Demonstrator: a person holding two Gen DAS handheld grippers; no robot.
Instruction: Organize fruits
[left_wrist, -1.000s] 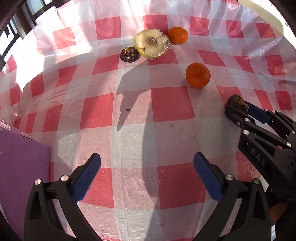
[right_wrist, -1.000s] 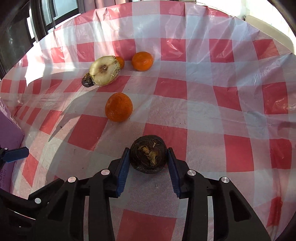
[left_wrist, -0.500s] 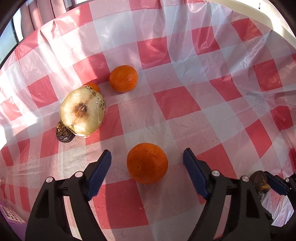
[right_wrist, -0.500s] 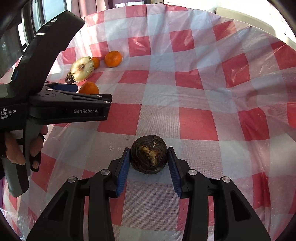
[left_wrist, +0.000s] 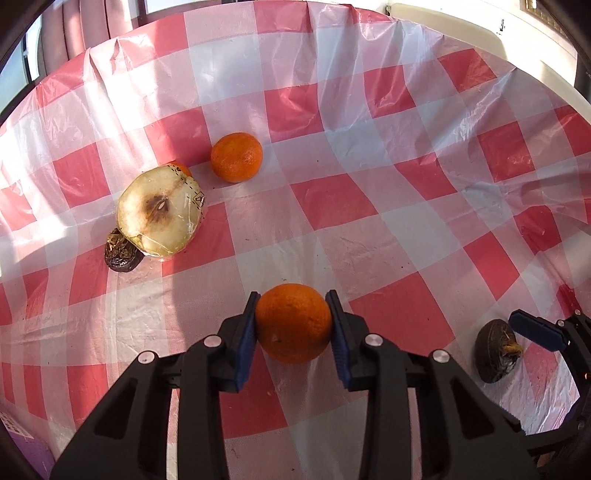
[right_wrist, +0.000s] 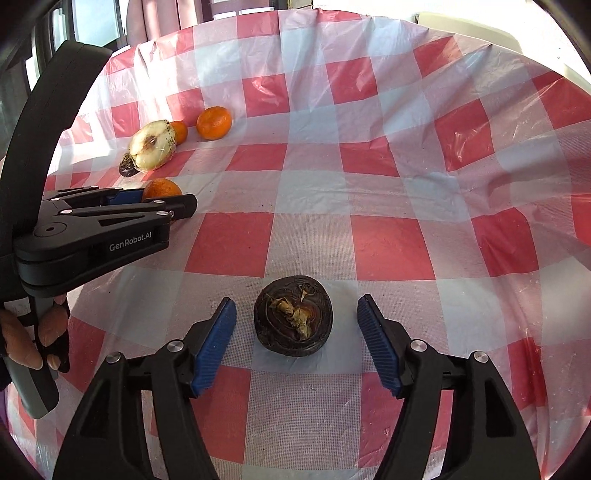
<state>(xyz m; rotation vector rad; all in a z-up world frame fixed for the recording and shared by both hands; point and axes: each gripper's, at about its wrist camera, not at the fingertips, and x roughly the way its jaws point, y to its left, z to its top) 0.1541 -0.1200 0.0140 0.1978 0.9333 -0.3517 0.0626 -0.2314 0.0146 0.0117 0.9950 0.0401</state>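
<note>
My left gripper (left_wrist: 293, 321) is shut on an orange (left_wrist: 293, 323) low over the red-and-white checked cloth; it also shows in the right wrist view (right_wrist: 162, 188). My right gripper (right_wrist: 295, 330) is open around a dark brown round fruit (right_wrist: 293, 319) that rests on the cloth between the blue pads without touching them. That fruit shows at the right edge of the left wrist view (left_wrist: 495, 349). A wrapped cut half fruit (left_wrist: 160, 210), a second orange (left_wrist: 236, 157), a smaller orange (left_wrist: 181, 168) behind the half fruit and a small dark fruit (left_wrist: 122, 253) lie farther back.
The checked plastic cloth (left_wrist: 369, 206) covers the table and is wrinkled toward the far right. A purple object (left_wrist: 26, 454) sits at the lower left edge. The left gripper's body and the holding hand (right_wrist: 33, 332) fill the left of the right wrist view.
My left gripper has moved forward to the nearest orange and shut on it. My right gripper has opened and let go of the dark fruit, which now rests on the cloth.
</note>
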